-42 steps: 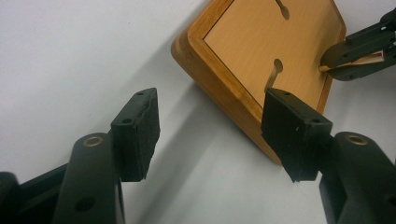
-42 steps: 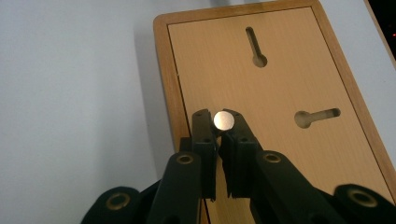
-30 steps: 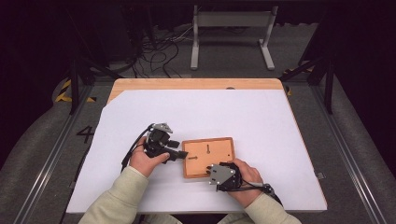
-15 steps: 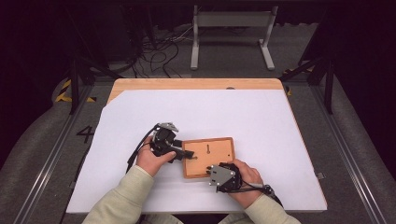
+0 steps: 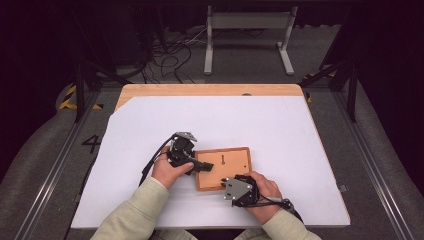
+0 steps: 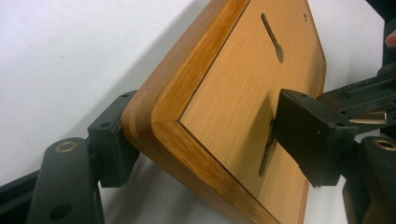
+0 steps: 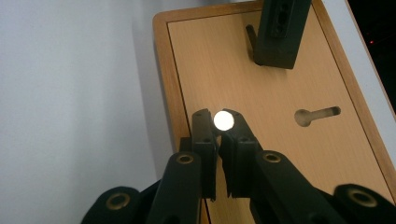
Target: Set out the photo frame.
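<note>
Wooden board (image 5: 222, 167) lies flat on the white table cover (image 5: 260, 120), in front of the person, long axis running left to right across the table. Keyhole slot (image 7: 317, 115) runs across that axis, round end toward the person's side.

Left gripper (image 6: 210, 140): jaws just opened and standing wide, board corner between them. Close them again to steady the board before pressing.

Right gripper (image 7: 223, 122): nearly closed, pinching a small shiny disc (image 7: 223, 120) at the tips, over the board's near edge. Keep the pinch firm, carry the disc to the slot's round end, lower squarely, avoid scraping the wood.
</note>
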Demonstrator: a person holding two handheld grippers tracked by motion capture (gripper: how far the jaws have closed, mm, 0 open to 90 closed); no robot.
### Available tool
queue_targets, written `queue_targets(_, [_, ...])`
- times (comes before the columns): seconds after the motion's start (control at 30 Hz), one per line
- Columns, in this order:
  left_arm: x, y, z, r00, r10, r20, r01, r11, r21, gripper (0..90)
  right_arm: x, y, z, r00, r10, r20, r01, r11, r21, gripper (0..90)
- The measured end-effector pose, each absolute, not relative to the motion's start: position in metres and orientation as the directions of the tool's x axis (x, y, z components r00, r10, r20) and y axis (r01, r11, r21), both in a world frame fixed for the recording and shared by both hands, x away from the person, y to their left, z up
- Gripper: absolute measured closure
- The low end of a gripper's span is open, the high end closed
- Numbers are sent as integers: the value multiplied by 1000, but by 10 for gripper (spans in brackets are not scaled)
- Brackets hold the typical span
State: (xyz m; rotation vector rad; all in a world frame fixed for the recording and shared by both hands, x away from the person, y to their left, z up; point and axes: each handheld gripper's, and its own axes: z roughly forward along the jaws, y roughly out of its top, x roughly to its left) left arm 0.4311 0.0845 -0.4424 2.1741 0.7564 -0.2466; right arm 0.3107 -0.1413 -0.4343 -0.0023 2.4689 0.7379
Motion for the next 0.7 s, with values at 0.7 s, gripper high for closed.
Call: queue_targets(0.7, [429,86,-435,839,404,-364,541,-541,644,314,310,-142,-431,-871,180,-457,-110,835,539,796])
